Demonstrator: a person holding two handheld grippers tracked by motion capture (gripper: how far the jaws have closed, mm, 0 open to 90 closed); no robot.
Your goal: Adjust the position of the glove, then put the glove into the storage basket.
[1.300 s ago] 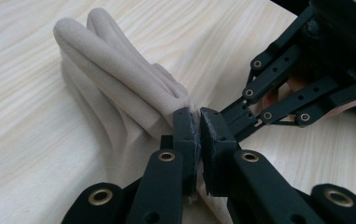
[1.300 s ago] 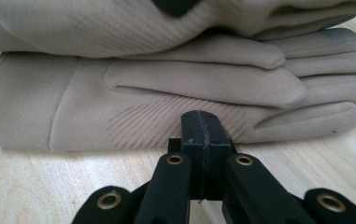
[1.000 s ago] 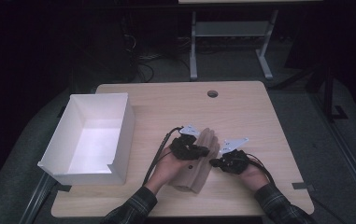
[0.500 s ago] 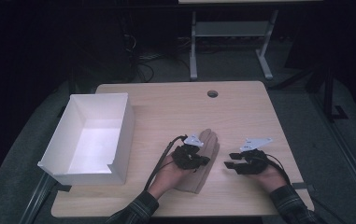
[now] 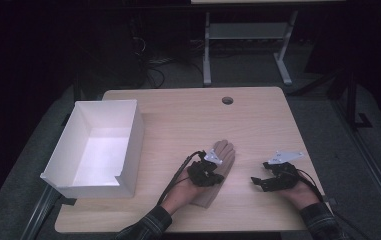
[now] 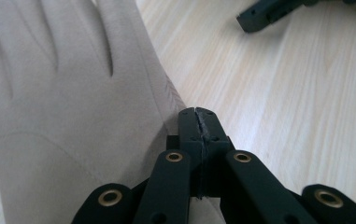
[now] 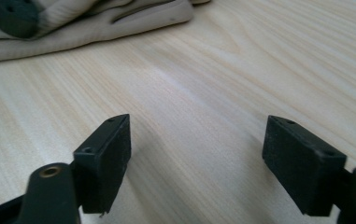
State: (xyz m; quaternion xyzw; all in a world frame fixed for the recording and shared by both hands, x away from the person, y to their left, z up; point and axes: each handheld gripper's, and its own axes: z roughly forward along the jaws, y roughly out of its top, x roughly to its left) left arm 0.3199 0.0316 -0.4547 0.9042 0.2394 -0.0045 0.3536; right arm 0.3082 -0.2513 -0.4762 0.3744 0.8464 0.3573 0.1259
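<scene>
Resting on the beige glove (image 5: 217,172), the left gripper (image 5: 209,172) has its black jaws pressed together tip to tip; in the left gripper view they meet at the glove's (image 6: 63,116) right edge, and whether any fabric is pinched between them cannot be told. Jaws are matte black plastic, blocky, with brass-ringed pivots on the linkage arms. Glove is soft, suede-like cloth, flat on the wooden table (image 5: 178,120), fingers pointing away from the person, shallow seams running between the fingers. It lies at the near middle of the table, just right of the white box (image 5: 128,150).

Right gripper (image 5: 263,182) sits well apart from the glove, to its right, low over bare wood. Its jaws have just been opening and stand wide apart, nothing between them; the right gripper view shows two square black pads (image 7: 105,158) with pale wood grain in the gap, and the glove's (image 7: 96,23) crumpled edge farther off at upper left. Grey three-cornered plate on top of each gripper, black cables trailing back along plaid sleeves (image 5: 143,227).

Table is light wood laminate, fine straight grain, rounded corners. White box is rectangular, open-topped, thin stiff walls, sitting at the table's left. Farther off, a round dark hole (image 5: 227,100) near the table's back edge. Beyond that, a grey metal frame (image 5: 248,35) on dark floor.
</scene>
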